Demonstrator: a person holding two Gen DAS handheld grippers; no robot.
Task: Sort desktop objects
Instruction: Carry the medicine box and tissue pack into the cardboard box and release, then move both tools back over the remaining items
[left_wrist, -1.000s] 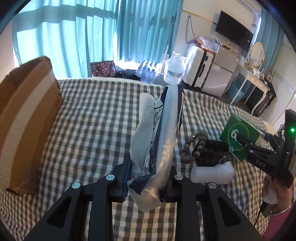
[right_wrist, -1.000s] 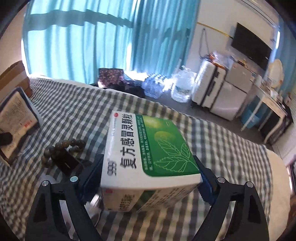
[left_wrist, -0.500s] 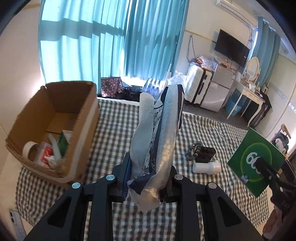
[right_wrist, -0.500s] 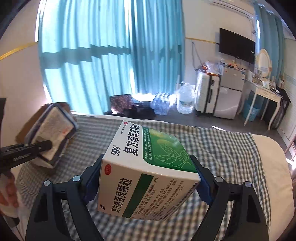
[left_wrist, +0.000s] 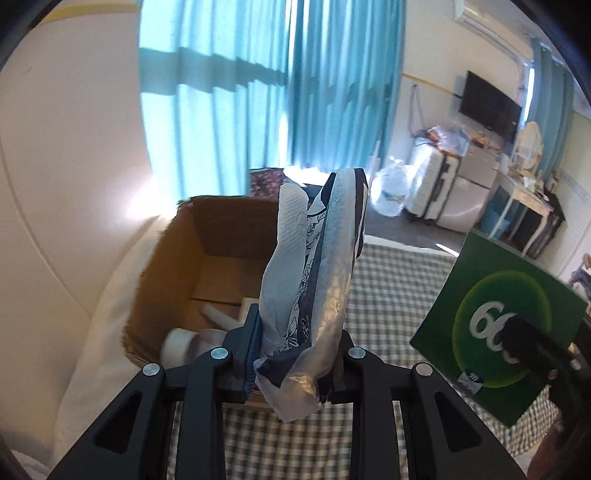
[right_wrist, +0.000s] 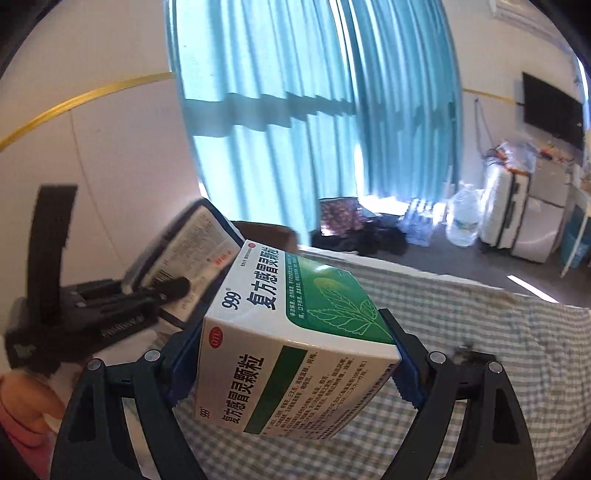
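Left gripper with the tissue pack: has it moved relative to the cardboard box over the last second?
Yes. The left gripper, shut on the tissue pack, has come up to the cardboard box, which now lies open just beyond its fingers.

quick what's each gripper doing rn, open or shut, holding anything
Left gripper: shut on the tissue pack.
Right gripper: shut on the medicine box.

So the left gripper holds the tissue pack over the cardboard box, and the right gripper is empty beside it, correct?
Not quite. The right gripper is not empty: the right wrist view shows it shut on the green-and-white medicine box. The left gripper does hold the tissue pack over the cardboard box.
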